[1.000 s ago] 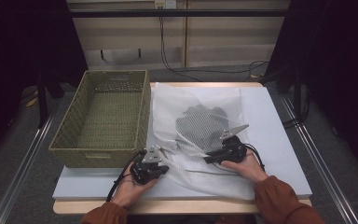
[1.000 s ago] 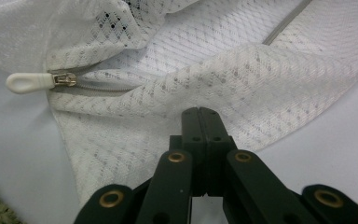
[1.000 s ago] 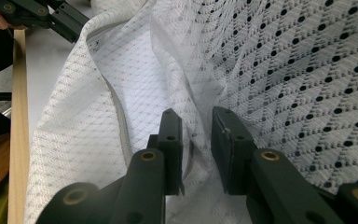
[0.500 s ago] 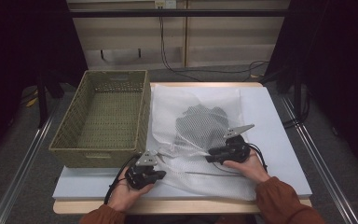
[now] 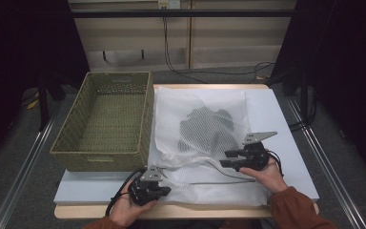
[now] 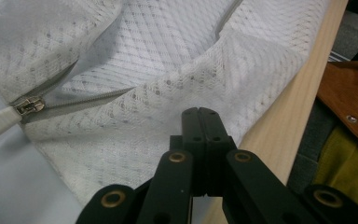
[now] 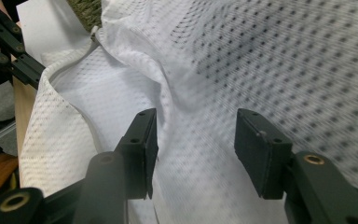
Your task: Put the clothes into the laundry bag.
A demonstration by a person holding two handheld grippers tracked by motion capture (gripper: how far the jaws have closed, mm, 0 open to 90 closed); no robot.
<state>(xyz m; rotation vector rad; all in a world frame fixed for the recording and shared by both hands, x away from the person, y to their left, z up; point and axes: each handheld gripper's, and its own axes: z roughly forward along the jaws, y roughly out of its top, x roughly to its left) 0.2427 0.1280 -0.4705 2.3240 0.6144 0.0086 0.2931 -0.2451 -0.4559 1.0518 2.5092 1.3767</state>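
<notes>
The left tool (image 6: 200, 116) is clamped tight with nothing seemingly caught, near the mesh bag's (image 5: 205, 143) zipper (image 6: 30, 106). The right tool (image 7: 193, 140) has just been opening, mesh loose between its pads. The bag lies on the table (image 5: 286, 124) beside the basket (image 5: 107, 119).

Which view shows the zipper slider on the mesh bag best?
The left gripper view: the zipper slider is sharp and close, with its white pull tab. The high view gives the mesh bag whole, the slider too small to tell. The right gripper view has blurred mesh.
</notes>
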